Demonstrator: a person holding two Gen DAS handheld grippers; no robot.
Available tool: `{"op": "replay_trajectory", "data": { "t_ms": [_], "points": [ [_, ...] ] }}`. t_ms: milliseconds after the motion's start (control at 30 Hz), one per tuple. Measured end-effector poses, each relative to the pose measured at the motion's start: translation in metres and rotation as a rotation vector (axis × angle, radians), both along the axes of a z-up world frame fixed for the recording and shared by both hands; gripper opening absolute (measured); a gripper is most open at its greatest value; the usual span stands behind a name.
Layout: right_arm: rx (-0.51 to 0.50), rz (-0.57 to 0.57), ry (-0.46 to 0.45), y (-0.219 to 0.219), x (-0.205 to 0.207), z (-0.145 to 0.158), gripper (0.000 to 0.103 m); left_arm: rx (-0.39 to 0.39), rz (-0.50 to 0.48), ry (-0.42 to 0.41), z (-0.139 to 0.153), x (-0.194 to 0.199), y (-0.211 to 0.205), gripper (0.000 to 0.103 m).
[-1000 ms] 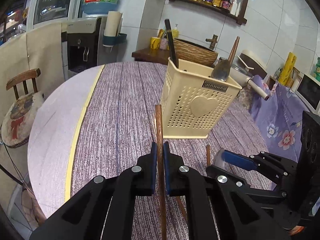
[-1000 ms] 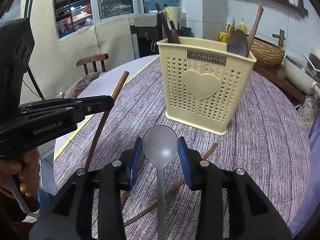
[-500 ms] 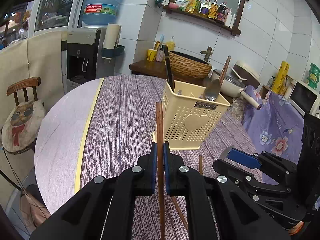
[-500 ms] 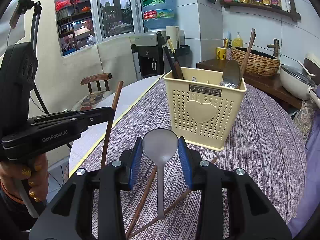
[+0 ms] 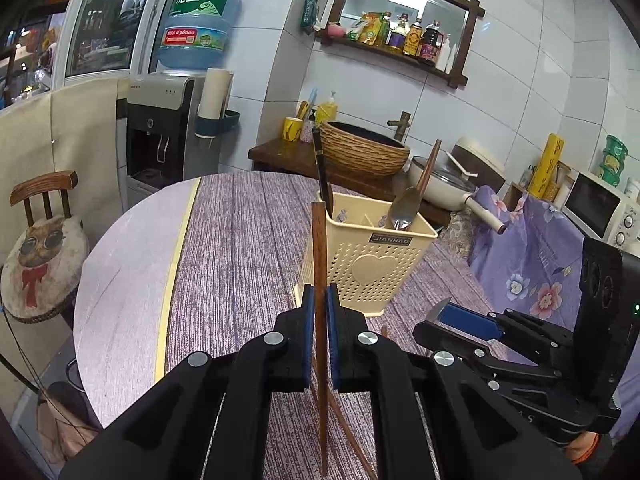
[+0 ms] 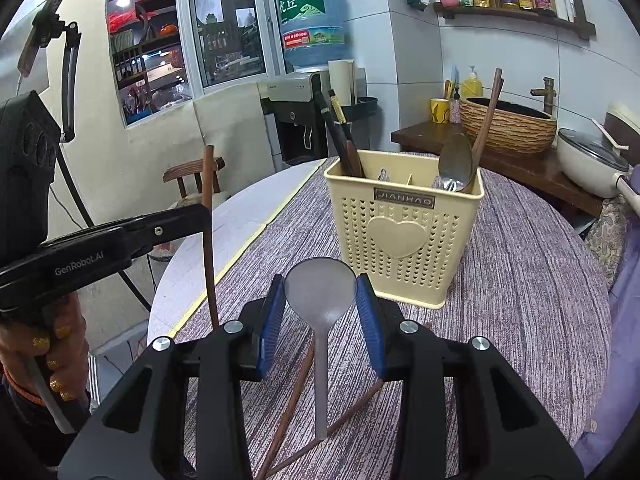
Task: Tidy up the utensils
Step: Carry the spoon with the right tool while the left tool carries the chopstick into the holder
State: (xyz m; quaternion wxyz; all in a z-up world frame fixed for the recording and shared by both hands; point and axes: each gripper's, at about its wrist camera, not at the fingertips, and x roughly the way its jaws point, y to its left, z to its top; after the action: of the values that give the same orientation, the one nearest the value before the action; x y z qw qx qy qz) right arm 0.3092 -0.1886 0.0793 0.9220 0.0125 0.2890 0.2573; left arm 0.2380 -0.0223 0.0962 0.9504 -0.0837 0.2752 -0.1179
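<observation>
A cream perforated utensil holder (image 5: pixel 370 258) (image 6: pixel 404 228) stands on the round table, with dark chopsticks, a wooden spoon and metal spoons in it. My left gripper (image 5: pixel 319 304) is shut on a brown wooden chopstick (image 5: pixel 319 248), held upright above the table just in front of the holder. The same chopstick (image 6: pixel 207 216) shows at left in the right wrist view, in the left gripper (image 6: pixel 202 216). My right gripper (image 6: pixel 320 300) is shut on the bowl of a grey spoon (image 6: pixel 320 292), handle hanging down. Two more brown chopsticks (image 6: pixel 296 396) lie on the cloth below.
A purple striped cloth (image 5: pixel 240 248) covers the table; its bare rim (image 5: pixel 132 264) shows at left. A chair with a cat cushion (image 5: pixel 40 248) stands left. A side counter with a woven basket (image 5: pixel 362 152) and a pan (image 6: pixel 588 164) lies behind.
Both grippers have risen with their utensils, so the table and holder sit lower and farther in view. The spoon's handle now hangs clear above the chopsticks on the cloth.
</observation>
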Motion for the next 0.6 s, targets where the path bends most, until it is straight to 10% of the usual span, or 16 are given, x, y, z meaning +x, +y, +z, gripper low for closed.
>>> {"op": "replay_trajectory", "data": {
  "t_ms": [600],
  "points": [
    [0.108, -0.142, -0.179, -0.02, 0.055, 0.101, 0.037, -0.021, -0.068, -0.128, 0.103, 0.044, -0.022, 0.007]
  ]
}}
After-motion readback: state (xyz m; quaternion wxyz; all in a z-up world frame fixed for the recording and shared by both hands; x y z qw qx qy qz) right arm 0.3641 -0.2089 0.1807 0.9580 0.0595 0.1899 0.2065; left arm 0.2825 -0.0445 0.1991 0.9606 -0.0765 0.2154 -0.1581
